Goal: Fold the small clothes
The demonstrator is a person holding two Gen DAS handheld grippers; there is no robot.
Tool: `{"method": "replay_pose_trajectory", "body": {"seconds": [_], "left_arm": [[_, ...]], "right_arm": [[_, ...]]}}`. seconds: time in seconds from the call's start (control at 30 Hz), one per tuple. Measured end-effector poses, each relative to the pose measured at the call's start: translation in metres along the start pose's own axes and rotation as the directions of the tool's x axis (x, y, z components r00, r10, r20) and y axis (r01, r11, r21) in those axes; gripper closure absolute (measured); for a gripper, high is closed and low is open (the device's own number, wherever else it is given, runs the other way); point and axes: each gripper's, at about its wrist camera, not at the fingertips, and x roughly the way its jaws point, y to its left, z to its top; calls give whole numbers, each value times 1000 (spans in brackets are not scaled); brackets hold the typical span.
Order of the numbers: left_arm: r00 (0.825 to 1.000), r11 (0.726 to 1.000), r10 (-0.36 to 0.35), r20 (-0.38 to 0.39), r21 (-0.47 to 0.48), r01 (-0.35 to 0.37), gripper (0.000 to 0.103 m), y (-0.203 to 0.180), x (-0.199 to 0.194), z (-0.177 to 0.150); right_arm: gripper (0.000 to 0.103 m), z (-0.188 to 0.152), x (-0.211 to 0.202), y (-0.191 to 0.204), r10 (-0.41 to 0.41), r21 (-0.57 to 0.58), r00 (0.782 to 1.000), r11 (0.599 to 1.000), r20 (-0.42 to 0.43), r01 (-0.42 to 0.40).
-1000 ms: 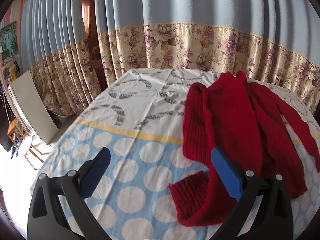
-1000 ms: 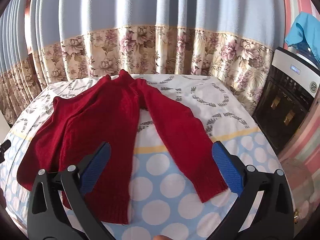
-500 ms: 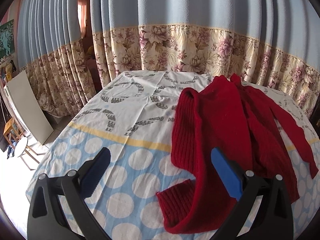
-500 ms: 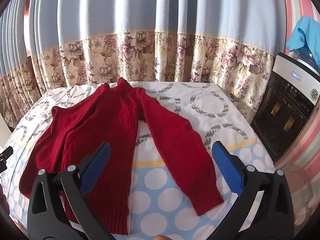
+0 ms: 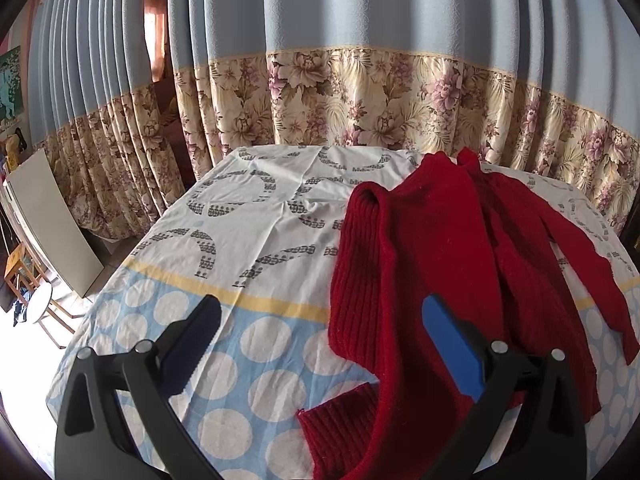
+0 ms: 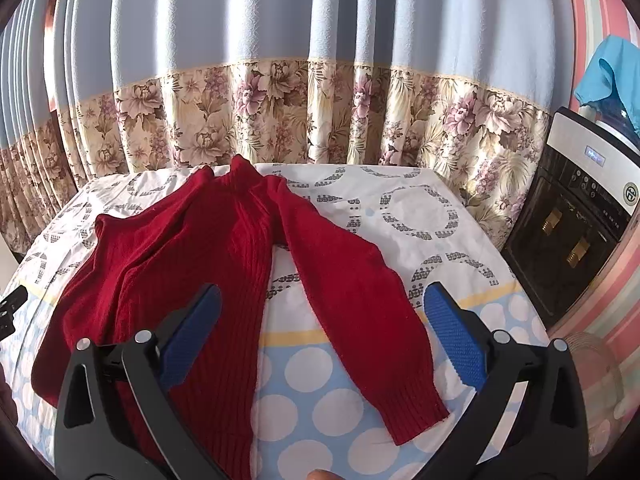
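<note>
A small red knit sweater (image 6: 208,256) lies on the table with its neck toward the curtain. Its right sleeve (image 6: 360,304) stretches out toward the near right; its left sleeve (image 5: 360,280) is folded and bunched, with the cuff (image 5: 340,420) near the front edge. My left gripper (image 5: 320,344) is open and empty, held above the left sleeve. My right gripper (image 6: 320,336) is open and empty, held above the gap between the body and the right sleeve.
The table wears a cloth (image 5: 256,216) with blue-and-white dots in front and grey crescents behind. A floral curtain (image 6: 320,112) hangs close behind. A black water dispenser (image 6: 576,224) stands at the right. A white board (image 5: 52,220) and stool stand at the left.
Both grippers have drawn back and up from the table, so the sweater sits lower and farther in both views. Both stay open. The sweater has not moved.
</note>
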Motion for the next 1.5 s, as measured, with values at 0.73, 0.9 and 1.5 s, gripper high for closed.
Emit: {"method": "replay_pose_trajectory", "body": {"seconds": [0.73, 0.9, 1.5], "left_arm": [[999, 997, -53, 6, 62, 53, 2, -50, 21, 39], [996, 990, -92, 21, 112, 89, 2, -80, 30, 54], [993, 977, -101, -61, 180, 111, 2, -159, 132, 128]], "right_arm": [[3, 2, 38, 11, 44, 8, 998, 999, -41, -44], [3, 1, 48, 9, 46, 11, 997, 999, -58, -45], [3, 83, 189, 23, 41, -45, 994, 998, -98, -45]]}}
